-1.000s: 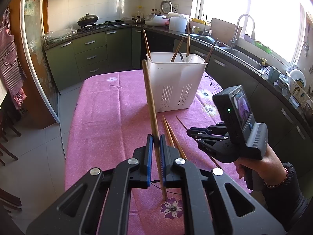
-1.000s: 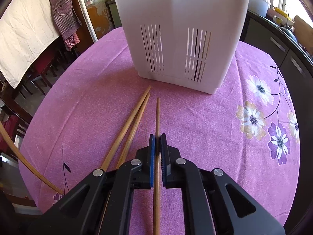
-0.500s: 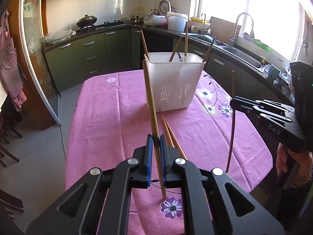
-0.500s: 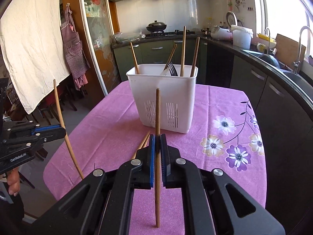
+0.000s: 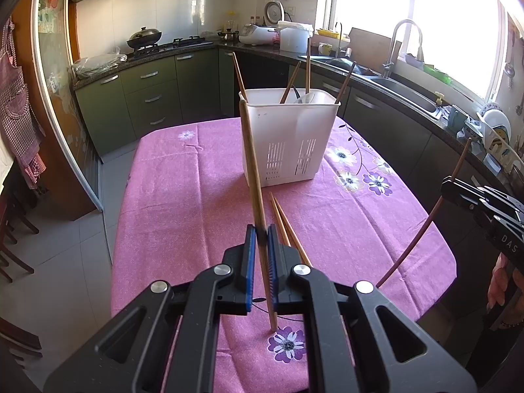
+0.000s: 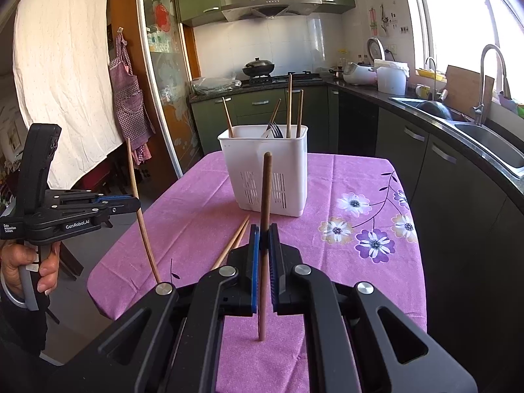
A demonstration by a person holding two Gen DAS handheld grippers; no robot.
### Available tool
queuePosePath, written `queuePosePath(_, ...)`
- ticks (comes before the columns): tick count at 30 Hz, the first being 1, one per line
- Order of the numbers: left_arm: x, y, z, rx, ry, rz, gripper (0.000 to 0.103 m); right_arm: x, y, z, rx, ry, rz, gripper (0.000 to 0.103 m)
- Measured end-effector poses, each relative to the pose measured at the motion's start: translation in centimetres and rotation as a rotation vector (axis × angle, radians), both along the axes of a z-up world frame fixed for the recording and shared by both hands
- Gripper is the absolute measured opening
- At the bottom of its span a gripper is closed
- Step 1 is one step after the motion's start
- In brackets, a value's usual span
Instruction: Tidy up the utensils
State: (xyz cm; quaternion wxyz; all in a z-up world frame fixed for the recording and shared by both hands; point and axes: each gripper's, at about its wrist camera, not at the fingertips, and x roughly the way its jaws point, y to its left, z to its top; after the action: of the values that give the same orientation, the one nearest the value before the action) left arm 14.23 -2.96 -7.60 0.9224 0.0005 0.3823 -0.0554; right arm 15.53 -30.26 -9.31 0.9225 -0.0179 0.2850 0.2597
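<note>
I'm holding a chopstick (image 5: 252, 177) upright in left gripper (image 5: 262, 245) jaws, closed | right gripper (image 6: 264, 245) jaws clamping another (image 6: 264, 216) | bin (image 6: 265, 170) far, partly filled | pair (image 5: 285, 226) lying on tabletop (image 5: 183, 203), remaining.

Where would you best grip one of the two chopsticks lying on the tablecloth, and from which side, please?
Take one of the two loose chopsticks near mid-length, coming straight down from above with the jaws across its thin shaft. The pair lies flat on the tablecloth, nearly touching and converging toward the white holder, so the nearer, more separated ends probably offer more finger room.
</note>
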Motion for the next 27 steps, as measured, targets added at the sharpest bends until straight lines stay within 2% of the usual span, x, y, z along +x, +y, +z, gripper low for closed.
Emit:
queuePosePath(16, 1.1, 0.0, 1.3, -0.002, -0.010, -0.005, 0.006, 2.9, 1.0, 1.2, 0.019, -0.016, 0.023, 0.006)
queuePosePath(18, 1.9, 0.1, 0.9, -0.008, 0.020, -0.003, 0.006, 3.1, 1.2, 1.2, 0.018, -0.015, 0.028, 0.006)
queuePosePath(22, 5.1, 1.1, -1.3, -0.045, 0.137, 0.013, 0.006, 3.2, 1.4, 1.3, 0.022, -0.014, 0.034, 0.006)
queuePosePath(24, 7.1, 2.1, -3.1, -0.059, 0.205, 0.057, 0.017, 3.3, 1.3, 1.3, 0.022, -0.012, 0.035, 0.006)
queuePosePath(27, 9.9, 3.2, -5.9, -0.025, 0.280, 0.114, 0.019, 3.4, 1.3, 1.3, 0.020, -0.009, 0.034, 0.006)
